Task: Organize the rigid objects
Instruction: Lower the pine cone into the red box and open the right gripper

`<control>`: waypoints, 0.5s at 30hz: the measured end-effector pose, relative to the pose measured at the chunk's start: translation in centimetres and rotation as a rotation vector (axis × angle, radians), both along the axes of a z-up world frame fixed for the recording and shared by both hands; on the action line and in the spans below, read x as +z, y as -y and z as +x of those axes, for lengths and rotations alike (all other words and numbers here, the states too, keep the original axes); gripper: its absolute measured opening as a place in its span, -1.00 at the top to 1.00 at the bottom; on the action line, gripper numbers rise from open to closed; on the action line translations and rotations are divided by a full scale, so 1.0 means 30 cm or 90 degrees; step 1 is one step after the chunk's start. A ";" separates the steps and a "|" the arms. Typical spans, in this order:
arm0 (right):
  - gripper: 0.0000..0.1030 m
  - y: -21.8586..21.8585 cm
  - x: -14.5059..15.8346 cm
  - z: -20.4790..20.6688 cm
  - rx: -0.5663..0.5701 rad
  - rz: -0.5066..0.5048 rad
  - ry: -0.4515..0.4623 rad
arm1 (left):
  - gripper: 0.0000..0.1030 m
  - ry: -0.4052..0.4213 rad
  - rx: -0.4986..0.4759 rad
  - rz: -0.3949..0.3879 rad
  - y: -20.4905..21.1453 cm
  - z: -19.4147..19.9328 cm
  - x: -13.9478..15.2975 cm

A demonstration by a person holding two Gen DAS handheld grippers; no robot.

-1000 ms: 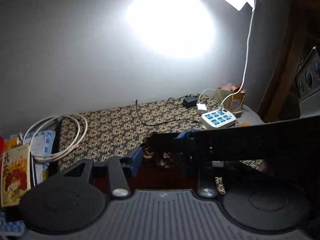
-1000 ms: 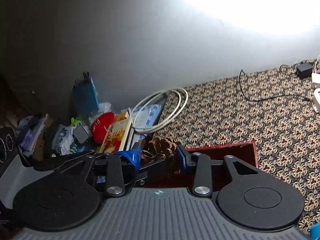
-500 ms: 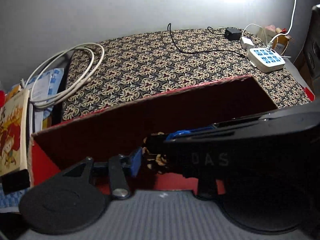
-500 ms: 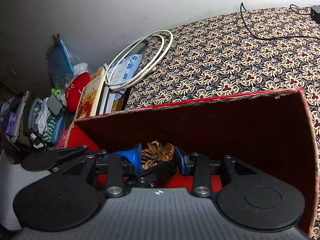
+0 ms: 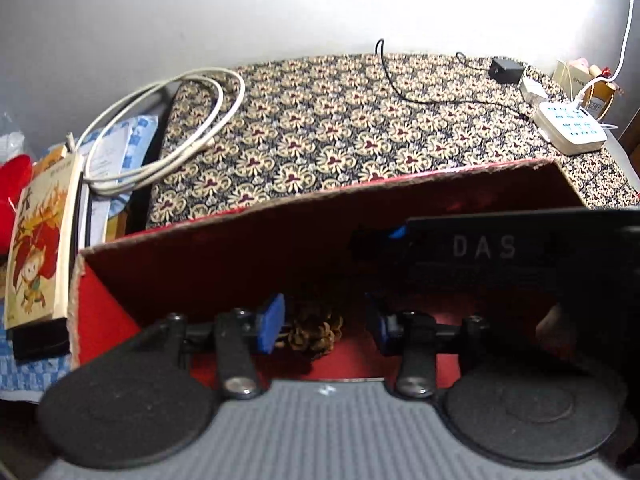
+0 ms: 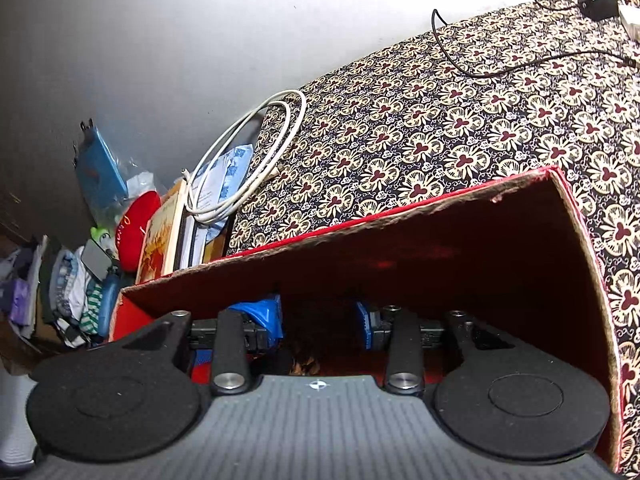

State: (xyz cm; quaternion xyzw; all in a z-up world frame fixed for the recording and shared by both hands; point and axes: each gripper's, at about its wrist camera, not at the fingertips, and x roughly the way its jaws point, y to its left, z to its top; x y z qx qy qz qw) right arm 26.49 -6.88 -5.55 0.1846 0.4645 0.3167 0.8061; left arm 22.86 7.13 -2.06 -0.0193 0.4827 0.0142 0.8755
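Spread wide, jaws of the left gripper [image 5: 326, 322], with a pine cone [image 5: 314, 330] lying loose between the blue pads at lower centre, apparently resting on the red floor of the box [image 5: 240, 216] and touched by neither pad as far as can be told. Likewise parted, jaws of the right gripper [image 6: 320, 316], low inside the same box, only a sliver of pine cone [image 6: 304, 366] showing beneath at bottom centre. Judged near the end of this placement: cone delivered, withdrawal left. Beyond the box rim, patterned desk [image 5: 340, 120], white cable coil [image 5: 168, 112] at upper left, power strip [image 5: 572, 128] at far right.
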 end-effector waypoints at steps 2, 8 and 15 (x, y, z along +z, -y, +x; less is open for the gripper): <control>0.60 0.000 -0.002 0.002 0.002 0.006 -0.004 | 0.06 0.018 0.004 0.004 -0.002 -0.010 0.009; 0.60 -0.001 -0.010 0.007 0.017 0.025 -0.012 | 0.03 0.063 0.013 0.008 -0.008 -0.033 0.030; 0.59 -0.003 0.013 -0.008 0.029 0.017 0.015 | 0.01 0.077 0.018 0.023 -0.001 -0.044 0.036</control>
